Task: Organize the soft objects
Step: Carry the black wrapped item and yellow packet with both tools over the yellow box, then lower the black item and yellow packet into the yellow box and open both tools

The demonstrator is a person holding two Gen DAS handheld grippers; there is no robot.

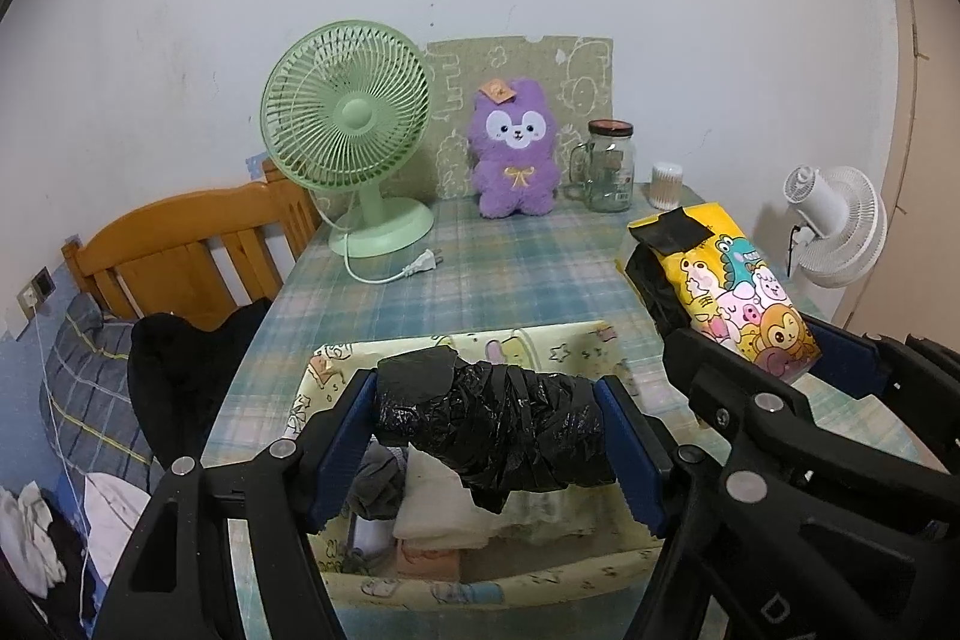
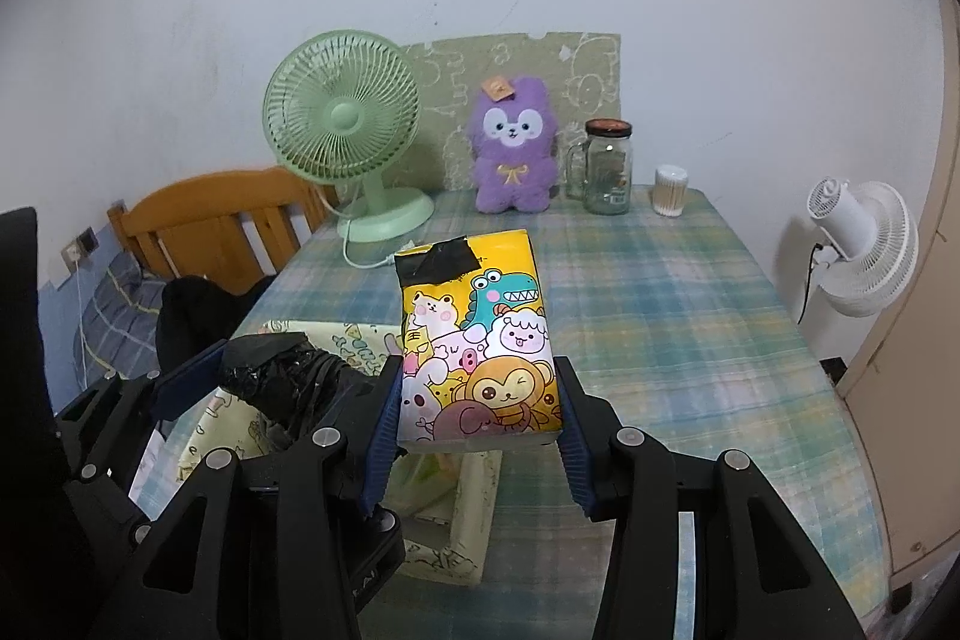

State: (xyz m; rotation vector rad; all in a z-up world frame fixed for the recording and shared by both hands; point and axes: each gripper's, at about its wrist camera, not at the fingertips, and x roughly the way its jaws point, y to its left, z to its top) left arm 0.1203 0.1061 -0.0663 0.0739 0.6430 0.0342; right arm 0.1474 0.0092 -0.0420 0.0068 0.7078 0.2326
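The left gripper [image 1: 489, 436] is clamped on a black plastic-wrapped bundle [image 1: 498, 424], which lies crosswise between its blue pads, one pad pressing each end. The bundle hangs directly above the fabric storage box [image 1: 462, 346], a pale yellow cartoon-printed bin at the near edge of the plaid-covered table [image 1: 510, 274]. Folded cloths [image 1: 432, 514] sit inside the box, below the bundle.

The right gripper [image 2: 480, 418] is closed on a yellow cartoon-printed pack [image 2: 480, 340], its pads squeezing the pack's near end from both sides. The pack tilts upward and away from the gripper, with a black patch at its far end. It is held above the box's right-hand wall, just beside the black bundle.

Beyond the box, at the table's far edge, stand a green desk fan [image 1: 348, 130], a purple plush toy [image 1: 516, 154], a glass jar [image 1: 609, 166] and a small container of cotton swabs [image 1: 666, 184]. A white fan [image 2: 858, 250] stands off the table, to the box's right.
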